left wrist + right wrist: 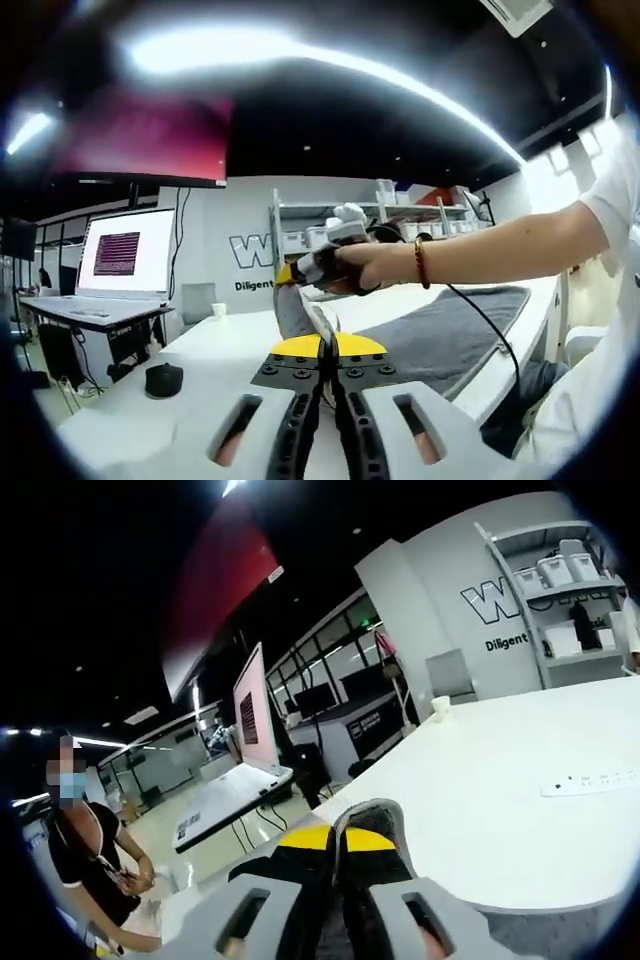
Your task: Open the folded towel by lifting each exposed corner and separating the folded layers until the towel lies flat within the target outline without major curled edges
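Note:
The grey towel (445, 330) lies spread on the white table (200, 355) to the right. One edge of it is lifted into a taut strip (293, 310). That strip runs from my left gripper (322, 350), whose yellow-tipped jaws are shut on it, up to my right gripper (290, 275), held by a hand with a bead bracelet. In the right gripper view, my right gripper (355, 845) is shut on a fold of the grey towel (368, 825), which bulges up between its jaws above the table (480, 790).
A black mouse-like object (163, 378) and a paper cup (219, 310) sit on the table's left part. A white power strip (590, 780) lies at the right. A lit screen (125, 255) and shelves (340, 225) stand behind. A person (95, 860) stands at the left.

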Motion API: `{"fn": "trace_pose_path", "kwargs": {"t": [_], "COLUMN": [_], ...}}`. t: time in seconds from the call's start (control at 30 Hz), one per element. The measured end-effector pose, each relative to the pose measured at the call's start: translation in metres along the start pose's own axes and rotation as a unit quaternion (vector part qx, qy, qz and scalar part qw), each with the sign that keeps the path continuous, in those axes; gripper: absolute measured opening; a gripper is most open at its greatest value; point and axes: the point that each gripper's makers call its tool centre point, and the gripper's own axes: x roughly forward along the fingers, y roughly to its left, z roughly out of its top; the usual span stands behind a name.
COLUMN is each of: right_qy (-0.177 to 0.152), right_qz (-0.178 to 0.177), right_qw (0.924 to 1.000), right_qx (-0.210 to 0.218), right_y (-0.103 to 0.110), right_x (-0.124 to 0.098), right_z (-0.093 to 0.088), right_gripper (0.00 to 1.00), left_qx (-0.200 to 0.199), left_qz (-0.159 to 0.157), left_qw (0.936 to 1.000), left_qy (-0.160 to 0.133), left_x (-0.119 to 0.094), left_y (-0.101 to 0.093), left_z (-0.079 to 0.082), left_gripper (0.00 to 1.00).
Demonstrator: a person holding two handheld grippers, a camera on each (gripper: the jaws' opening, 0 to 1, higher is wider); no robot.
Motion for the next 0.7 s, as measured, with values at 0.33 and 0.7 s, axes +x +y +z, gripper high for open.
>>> {"fn": "trace_pose_path", "kwargs": {"t": [0.33,0.7], "right_qy": [0.008,0.012], "right_qz": [0.000,-0.004], "right_qw": [0.9999,0.9999], "right_qx": [0.007,-0.005], "right_y": [0.001,0.006], "right_x": [0.010,0.017], "right_z": [-0.015,-0.033], "right_gripper": [0.00,0.00], "left_qx": [-0.001,-0.006], "left_qz": [0.016,0.031], "left_qw": [0.9997,0.9990], "left_qy": [0.016,0.033], "left_x": [-0.006,-0.012], "left_y": [0.011,0.021], "left_z": [-0.013,-0.028], "left_gripper": [0.01,0.01]}}
